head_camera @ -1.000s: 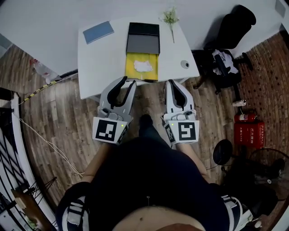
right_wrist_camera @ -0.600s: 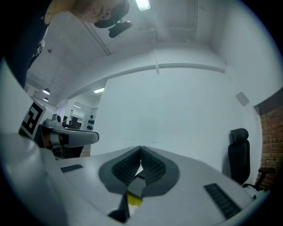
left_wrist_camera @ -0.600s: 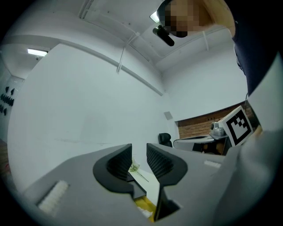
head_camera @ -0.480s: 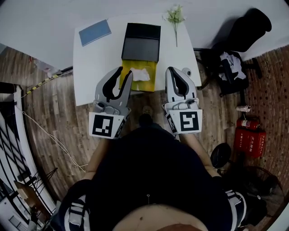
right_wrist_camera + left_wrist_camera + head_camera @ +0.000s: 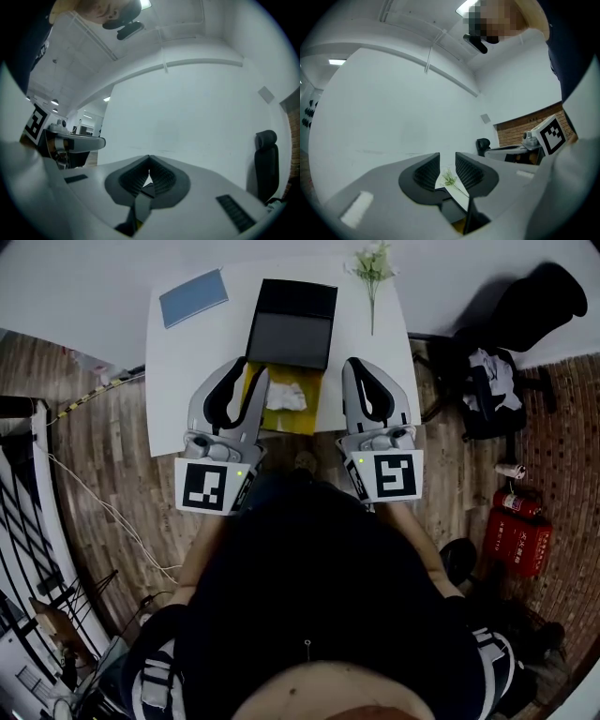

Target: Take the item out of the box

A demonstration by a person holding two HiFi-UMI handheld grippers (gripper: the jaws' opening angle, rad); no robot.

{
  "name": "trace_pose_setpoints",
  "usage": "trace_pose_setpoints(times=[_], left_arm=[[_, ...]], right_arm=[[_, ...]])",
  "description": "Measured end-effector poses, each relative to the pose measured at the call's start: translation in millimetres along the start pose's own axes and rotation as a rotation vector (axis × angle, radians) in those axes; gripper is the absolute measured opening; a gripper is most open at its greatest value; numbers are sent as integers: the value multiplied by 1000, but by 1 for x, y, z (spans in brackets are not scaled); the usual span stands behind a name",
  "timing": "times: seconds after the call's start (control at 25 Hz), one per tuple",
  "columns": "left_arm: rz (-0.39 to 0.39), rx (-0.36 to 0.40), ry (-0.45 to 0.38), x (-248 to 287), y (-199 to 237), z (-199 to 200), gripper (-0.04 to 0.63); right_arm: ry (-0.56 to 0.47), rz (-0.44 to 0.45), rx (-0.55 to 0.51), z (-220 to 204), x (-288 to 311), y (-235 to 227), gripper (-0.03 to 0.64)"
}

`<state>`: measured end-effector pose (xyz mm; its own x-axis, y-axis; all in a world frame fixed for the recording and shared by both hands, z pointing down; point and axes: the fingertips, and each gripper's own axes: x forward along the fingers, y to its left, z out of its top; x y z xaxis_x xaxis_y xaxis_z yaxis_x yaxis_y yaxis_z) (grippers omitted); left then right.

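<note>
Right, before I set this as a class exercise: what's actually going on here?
A person stands at a white table with a gripper in each hand. Both hover near the open box, on either side of its yellow tray, where a crumpled white item lies, not yet taken out. The left gripper has its jaws apart, the right gripper has them together, and neither holds anything. A blue book and a flower sprig lie further back.

Left grey plastic tool [image 5: 251, 376], right grey plastic tool [image 5: 356, 365]: same build, curved moulded shells, dark ribbed pads [image 5: 426, 172], black-and-white square-marker cube [image 5: 208, 487] at rear. Person wears dark top [image 5: 319, 596].
</note>
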<state>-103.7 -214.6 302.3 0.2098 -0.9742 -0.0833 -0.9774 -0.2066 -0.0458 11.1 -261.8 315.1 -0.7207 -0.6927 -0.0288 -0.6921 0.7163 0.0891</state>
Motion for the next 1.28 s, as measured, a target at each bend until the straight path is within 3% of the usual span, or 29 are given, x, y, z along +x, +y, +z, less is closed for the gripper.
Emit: trace_pose_setpoints(times=[0.52,0.84,1.0,1.28], left_arm=[[-44,4,88,21,15,-32,109],[-190,39,206,33,13,-70,109],[-312,94,235,35,2,-97,107],[-429,75,387,31,-11,-153,109]], right_arm=[[61,-35,30,-33,15,-5,12],[159,-68,60,-67,23,0,12],[212,-89,74,-89,21,1,12],[375,-43,65,-133,21,11,12]])
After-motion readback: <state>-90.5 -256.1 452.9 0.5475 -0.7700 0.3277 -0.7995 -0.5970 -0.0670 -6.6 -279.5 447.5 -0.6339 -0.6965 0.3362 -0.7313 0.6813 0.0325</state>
